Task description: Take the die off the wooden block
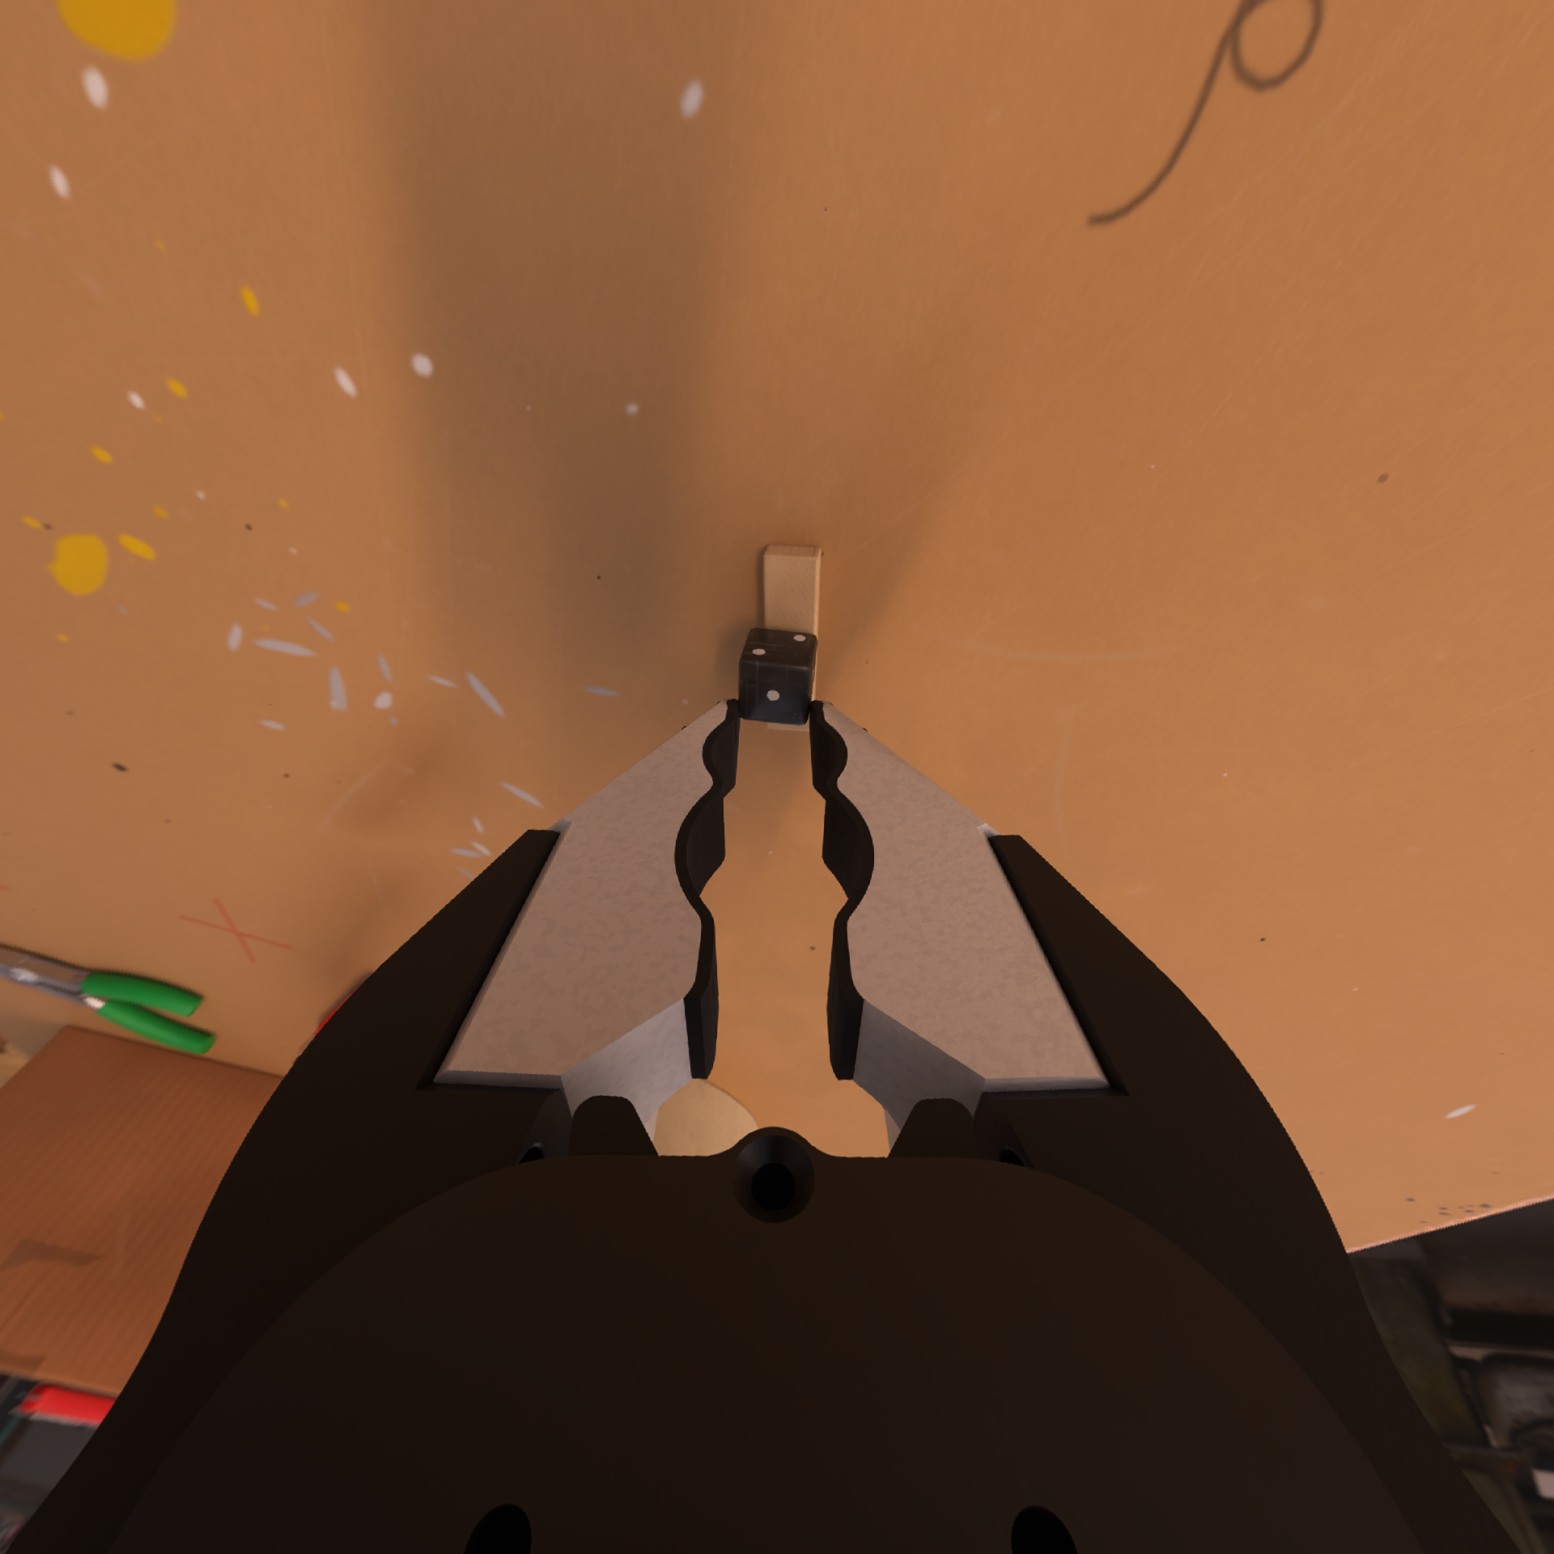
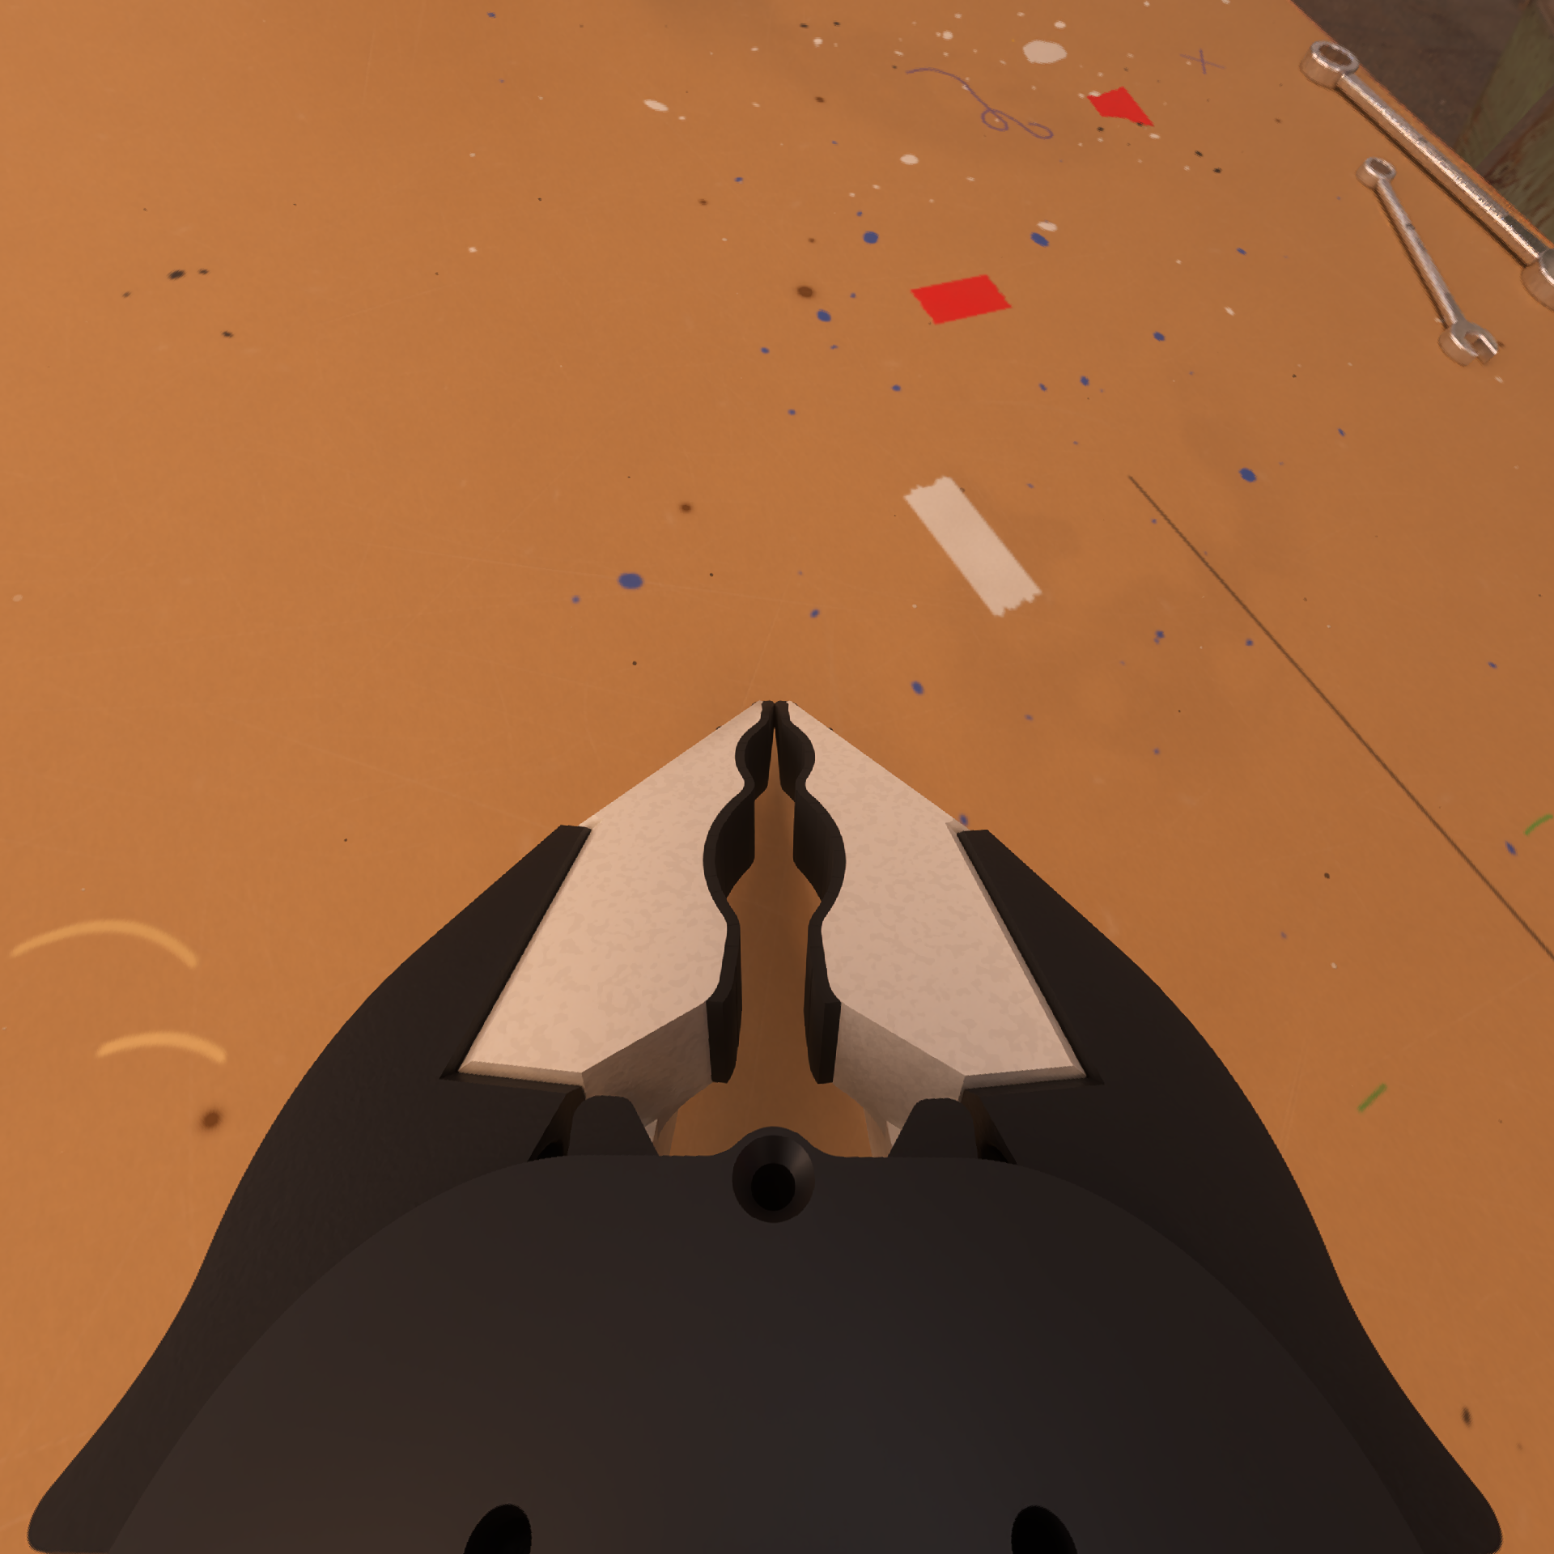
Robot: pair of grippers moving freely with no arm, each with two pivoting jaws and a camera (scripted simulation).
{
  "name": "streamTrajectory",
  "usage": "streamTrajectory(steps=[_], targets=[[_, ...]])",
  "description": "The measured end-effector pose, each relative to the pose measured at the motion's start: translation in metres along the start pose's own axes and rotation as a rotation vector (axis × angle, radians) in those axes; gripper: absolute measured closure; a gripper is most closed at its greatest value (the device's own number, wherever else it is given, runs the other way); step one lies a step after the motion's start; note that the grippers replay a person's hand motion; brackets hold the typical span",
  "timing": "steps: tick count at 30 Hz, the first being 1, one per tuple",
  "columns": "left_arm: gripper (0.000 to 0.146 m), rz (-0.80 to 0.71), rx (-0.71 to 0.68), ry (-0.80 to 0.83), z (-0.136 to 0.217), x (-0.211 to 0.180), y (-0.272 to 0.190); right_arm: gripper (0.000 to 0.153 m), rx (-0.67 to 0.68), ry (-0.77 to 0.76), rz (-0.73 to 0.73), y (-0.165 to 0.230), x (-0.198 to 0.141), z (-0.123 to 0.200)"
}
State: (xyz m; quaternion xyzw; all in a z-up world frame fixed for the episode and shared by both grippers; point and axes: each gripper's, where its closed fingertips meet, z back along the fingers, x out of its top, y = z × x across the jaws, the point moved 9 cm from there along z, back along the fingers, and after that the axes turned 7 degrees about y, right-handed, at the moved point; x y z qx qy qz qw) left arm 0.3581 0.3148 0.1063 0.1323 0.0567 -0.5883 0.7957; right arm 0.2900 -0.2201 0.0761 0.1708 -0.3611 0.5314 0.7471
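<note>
The die [image 1: 777, 677] is black with white pips and sits on the near end of the wooden block [image 1: 791, 584], a pale slim piece lying flat on the orange workbench [image 1: 1093, 589] and running away from my left wrist camera. My left gripper [image 1: 774, 713] has its two tips at the die's lower corners, one on each side, and they look to be touching it; the jaws are narrowed to the die's width, pinching it, though I cannot tell how firm the hold is. The die is not yet off the block.

Farther out on my left, green-handled pliers [image 1: 143, 1009] lie near a brown cardboard box [image 1: 109, 1177], well apart from the block. Yellow and white paint spatter covers that side of the bench.

My right gripper [image 2: 774, 705] is pressed together, tips meeting with nothing between them, above bare bench. Ahead of it lies a strip of pale masking tape [image 2: 973, 545], then two red tape patches [image 2: 959, 298]. At the far right edge rest two metal wrenches [image 2: 1425, 256], close together.
</note>
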Motion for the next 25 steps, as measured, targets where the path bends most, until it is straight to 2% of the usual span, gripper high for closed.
streamTrajectory(steps=[6, 8, 11, 14, 17, 21, 25], targets=[[0.130, 0.047, 0.095, -0.099, 0.033, -0.013, 0.000, 0.153, 0.000, -0.004, 0.006, 0.000, 0.000, 0.000], [0.130, 0.074, 0.126, -0.231, 0.057, -0.013, -0.003, 0.153, -0.008, -0.013, 0.008, 0.000, 0.000, 0.001], [0.130, 0.071, 0.136, -0.568, 0.102, 0.000, -0.021, 0.153, -0.024, -0.057, 0.005, 0.002, 0.003, 0.005], [0.130, 0.027, 0.105, -0.863, 0.136, 0.030, -0.048, 0.153, -0.041, -0.136, 0.031, 0.007, 0.014, 0.012], [0.130, -0.045, 0.107, -0.998, 0.155, 0.070, -0.080, 0.152, -0.036, -0.236, 0.072, 0.019, 0.029, 0.019], [0.130, -0.167, 0.175, -1.032, 0.163, 0.135, -0.124, 0.146, 0.064, -0.328, 0.060, 0.036, 0.050, 0.027], [0.130, -0.218, 0.249, -1.060, 0.161, 0.201, -0.157, 0.140, 0.145, -0.368, 0.017, 0.047, 0.062, 0.032]])
